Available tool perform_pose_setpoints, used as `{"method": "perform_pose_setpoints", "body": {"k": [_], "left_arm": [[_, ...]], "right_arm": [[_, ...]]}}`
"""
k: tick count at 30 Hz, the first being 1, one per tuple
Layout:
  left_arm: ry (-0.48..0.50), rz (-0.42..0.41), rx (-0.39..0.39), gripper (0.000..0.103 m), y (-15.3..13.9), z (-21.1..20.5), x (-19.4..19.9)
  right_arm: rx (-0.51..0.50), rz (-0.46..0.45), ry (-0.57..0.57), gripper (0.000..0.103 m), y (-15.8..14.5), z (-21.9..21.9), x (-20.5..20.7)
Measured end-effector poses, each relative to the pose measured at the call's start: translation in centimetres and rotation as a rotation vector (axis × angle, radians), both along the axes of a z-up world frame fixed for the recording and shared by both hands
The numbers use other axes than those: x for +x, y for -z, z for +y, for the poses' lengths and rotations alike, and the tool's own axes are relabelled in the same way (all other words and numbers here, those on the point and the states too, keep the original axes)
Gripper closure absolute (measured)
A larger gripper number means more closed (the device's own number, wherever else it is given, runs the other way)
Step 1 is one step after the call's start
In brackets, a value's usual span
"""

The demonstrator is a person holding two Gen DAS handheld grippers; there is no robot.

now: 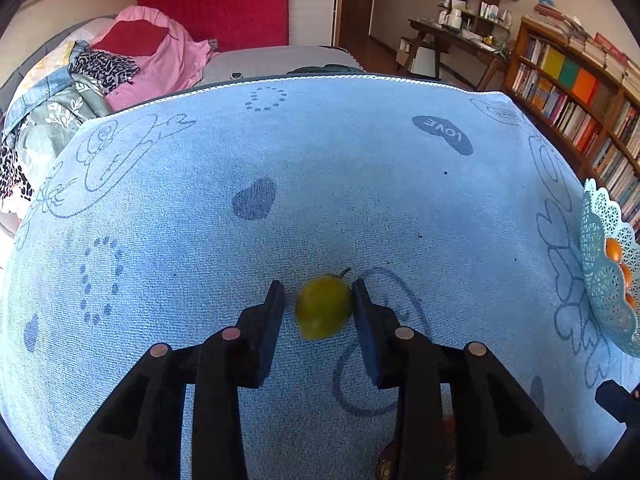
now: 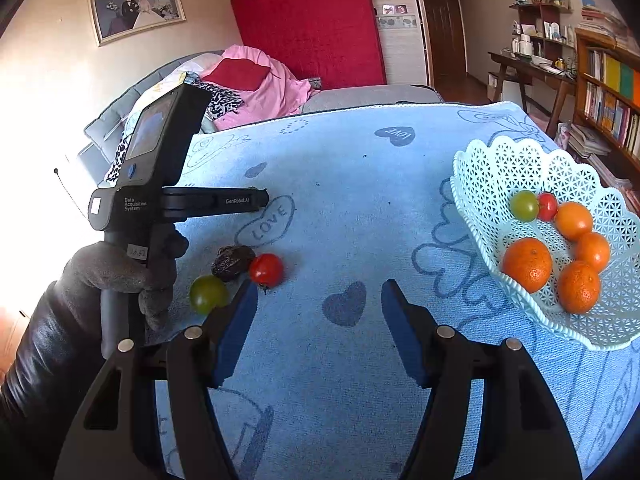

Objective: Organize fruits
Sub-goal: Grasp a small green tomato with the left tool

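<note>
A green tomato (image 1: 324, 308) lies on the blue towel (image 1: 320, 160) between the jaws of my left gripper (image 1: 318, 286). The right pad touches it and a thin strip of towel shows at the left pad, so the gripper is open. My right gripper (image 2: 320, 286) hovers open over the towel (image 2: 360, 200) with nothing between its fingers. Left of it lie another green tomato (image 2: 208, 294), a dark wrinkled fruit (image 2: 232, 262) and a red tomato (image 2: 266, 270). The pale blue lattice basket (image 2: 520, 152) holds several oranges (image 2: 527, 264), a green tomato (image 2: 524, 206) and a red tomato (image 2: 547, 206).
A gloved hand (image 2: 120, 272) holds the left gripper (image 2: 260, 200), seen side-on at the left. The basket (image 1: 600, 240) stands at the towel's right edge. Beyond the towel are a bed with clothes (image 2: 256, 80), a desk (image 1: 460, 36) and bookshelves (image 1: 580, 100).
</note>
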State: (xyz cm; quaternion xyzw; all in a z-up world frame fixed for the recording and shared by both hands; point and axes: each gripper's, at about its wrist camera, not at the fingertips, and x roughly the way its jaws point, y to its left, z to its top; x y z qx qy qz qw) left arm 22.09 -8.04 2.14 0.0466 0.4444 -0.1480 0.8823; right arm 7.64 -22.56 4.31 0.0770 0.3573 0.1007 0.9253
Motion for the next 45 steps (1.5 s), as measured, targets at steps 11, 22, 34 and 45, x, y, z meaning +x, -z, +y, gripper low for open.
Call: {"method": "perform_pose_setpoints", "body": {"k": [11,22,34,45], "left_arm": [[-0.018,-0.060,-0.021,0.076,-2.0,1.2,-1.9],[-0.091,-0.133,-0.003,0.076,-4.2,4.3,-5.2],[-0.140,-0.147,-0.028,0.076,-5.3,6.5,-6.7],[-0.139,-0.141,-0.035,0.076,-5.2,6.5,-6.8]], "right_arm": [[0.029,0.031,-0.039,0.037,0.2,1.7,0.9],[0.020,0.079,-0.124,0.044,1.2,6.1,2.2],[-0.008,0.128,-0.135,0.058,3.0,8.8,4.2],[-0.014,0.125,-0.141,0.069,3.4,9.0,4.0]]}}
